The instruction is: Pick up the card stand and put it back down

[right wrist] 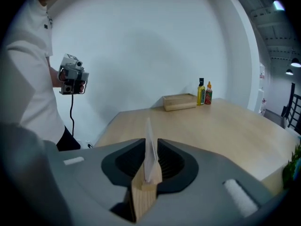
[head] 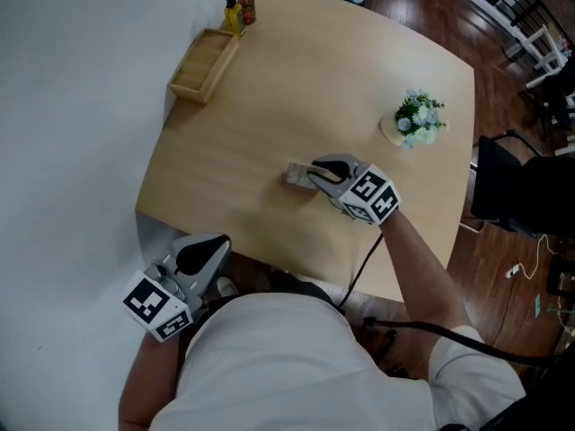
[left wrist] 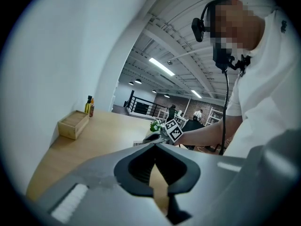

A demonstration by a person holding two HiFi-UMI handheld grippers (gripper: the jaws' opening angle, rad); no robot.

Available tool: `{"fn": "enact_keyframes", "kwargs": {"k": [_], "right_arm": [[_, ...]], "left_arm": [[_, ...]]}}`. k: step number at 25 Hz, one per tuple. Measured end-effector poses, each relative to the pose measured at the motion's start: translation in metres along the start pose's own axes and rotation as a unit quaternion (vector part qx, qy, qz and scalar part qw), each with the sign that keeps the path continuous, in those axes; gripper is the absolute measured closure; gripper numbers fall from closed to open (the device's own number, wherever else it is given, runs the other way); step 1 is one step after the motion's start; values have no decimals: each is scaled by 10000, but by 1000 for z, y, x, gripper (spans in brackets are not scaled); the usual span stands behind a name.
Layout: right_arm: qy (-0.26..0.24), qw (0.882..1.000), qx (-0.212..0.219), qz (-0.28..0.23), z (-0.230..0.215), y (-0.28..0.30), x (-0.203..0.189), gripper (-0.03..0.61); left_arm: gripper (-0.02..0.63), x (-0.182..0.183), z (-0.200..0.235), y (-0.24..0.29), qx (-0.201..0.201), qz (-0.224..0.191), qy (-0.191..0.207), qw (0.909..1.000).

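The card stand [head: 296, 174] is a small wooden block holding an upright white card, near the middle of the light wooden table [head: 234, 142]. My right gripper [head: 314, 177] reaches it from the right, and its jaws close on the stand's wooden base [right wrist: 143, 194]; the white card [right wrist: 150, 157] rises between them. The stand rests on or just above the tabletop; I cannot tell which. My left gripper [head: 203, 252] hangs off the table's near edge at the lower left, shut and holding nothing. In the left gripper view its pads [left wrist: 154, 146] meet at the tips.
A wooden tray [head: 205, 65] lies at the table's far left edge, with two sauce bottles [head: 239, 9] behind it. A small flower pot [head: 418, 119] stands at the right side. A black chair [head: 517, 187] is beyond the right edge.
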State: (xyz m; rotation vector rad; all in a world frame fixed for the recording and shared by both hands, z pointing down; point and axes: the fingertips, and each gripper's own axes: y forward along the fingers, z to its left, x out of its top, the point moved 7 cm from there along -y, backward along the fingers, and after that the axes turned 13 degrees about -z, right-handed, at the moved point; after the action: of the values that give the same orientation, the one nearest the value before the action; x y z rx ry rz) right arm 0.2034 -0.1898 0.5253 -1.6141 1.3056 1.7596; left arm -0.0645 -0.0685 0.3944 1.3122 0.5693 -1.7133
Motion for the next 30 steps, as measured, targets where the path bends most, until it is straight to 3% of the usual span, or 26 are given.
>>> {"fn": "enact_keyframes", "kwargs": {"k": [2, 30], "right_arm": [[-45, 10000, 24, 14, 0, 2, -1, 535], [111, 9996, 93, -229, -5, -13, 19, 558]], "left_arm": [[611, -3, 2, -1, 68, -9, -52, 10000], [611, -4, 3, 1, 70, -86, -12, 9999]]}}
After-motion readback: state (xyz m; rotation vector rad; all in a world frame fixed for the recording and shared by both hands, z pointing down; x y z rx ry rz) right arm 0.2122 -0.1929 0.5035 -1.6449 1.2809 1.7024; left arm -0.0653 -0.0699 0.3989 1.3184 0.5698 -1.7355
